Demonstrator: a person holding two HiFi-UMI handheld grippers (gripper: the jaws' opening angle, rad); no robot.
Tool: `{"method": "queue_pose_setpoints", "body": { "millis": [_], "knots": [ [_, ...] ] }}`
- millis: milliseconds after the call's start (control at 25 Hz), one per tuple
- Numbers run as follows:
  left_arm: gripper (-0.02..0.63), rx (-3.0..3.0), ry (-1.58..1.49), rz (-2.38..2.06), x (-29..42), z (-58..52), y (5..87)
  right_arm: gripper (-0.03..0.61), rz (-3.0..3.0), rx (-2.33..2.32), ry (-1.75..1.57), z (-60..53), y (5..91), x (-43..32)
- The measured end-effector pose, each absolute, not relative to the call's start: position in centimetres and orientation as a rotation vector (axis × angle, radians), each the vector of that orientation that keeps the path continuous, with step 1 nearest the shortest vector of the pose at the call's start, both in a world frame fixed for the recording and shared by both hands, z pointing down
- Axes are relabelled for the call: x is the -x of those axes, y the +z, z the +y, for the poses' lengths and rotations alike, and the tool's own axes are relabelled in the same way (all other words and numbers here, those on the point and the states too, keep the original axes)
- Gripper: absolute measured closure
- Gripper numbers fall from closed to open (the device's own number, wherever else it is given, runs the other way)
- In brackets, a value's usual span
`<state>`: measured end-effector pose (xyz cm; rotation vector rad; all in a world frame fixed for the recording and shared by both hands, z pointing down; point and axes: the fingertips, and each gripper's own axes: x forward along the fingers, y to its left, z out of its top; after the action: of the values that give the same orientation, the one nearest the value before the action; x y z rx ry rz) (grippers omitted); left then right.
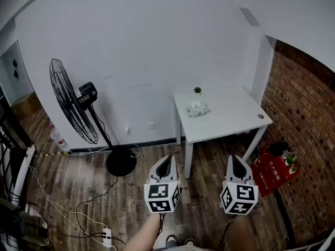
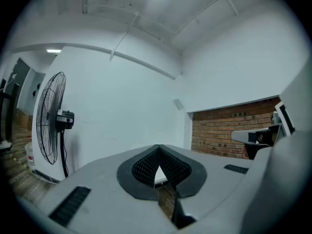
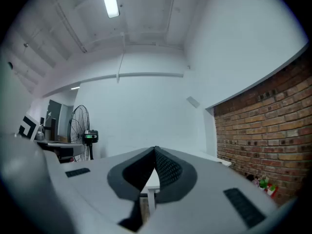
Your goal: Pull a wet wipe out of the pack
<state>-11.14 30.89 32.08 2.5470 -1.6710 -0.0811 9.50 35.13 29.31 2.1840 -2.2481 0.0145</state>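
Note:
The wet wipe pack (image 1: 198,109) lies on the white table (image 1: 230,116) against the far wall, with a white wipe sticking up from its top. A tiny potted plant (image 1: 197,90) stands just behind it. Both grippers are held low over the wooden floor, well short of the table. The left gripper (image 1: 167,159) is shut and empty, its tips meeting (image 2: 158,147). The right gripper (image 1: 234,158) is also shut and empty (image 3: 155,150). In the gripper views the pack is hidden behind the jaws.
A tall standing fan (image 1: 72,102) with a round base (image 1: 121,162) stands left of the table. A red crate (image 1: 274,170) sits by the brick wall (image 1: 301,103) at the right. Cables and a power strip (image 1: 107,237) lie on the floor at the left.

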Motion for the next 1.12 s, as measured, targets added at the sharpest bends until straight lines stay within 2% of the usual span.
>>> {"method": "queue_pose_setpoints", "body": {
  "millis": [880,1120],
  "knots": [
    [0.611,-2.498,-0.106,-1.672,12.1,29.8,33.1,0.574,-2.295,-2.217,0.081,34.6,30.3,-9.4],
    [0.611,-2.493,-0.114,-1.673,12.0,30.0,33.3,0.522,-2.287,-2.216,0.092,34.7,30.7,-9.7]
  ]
}}
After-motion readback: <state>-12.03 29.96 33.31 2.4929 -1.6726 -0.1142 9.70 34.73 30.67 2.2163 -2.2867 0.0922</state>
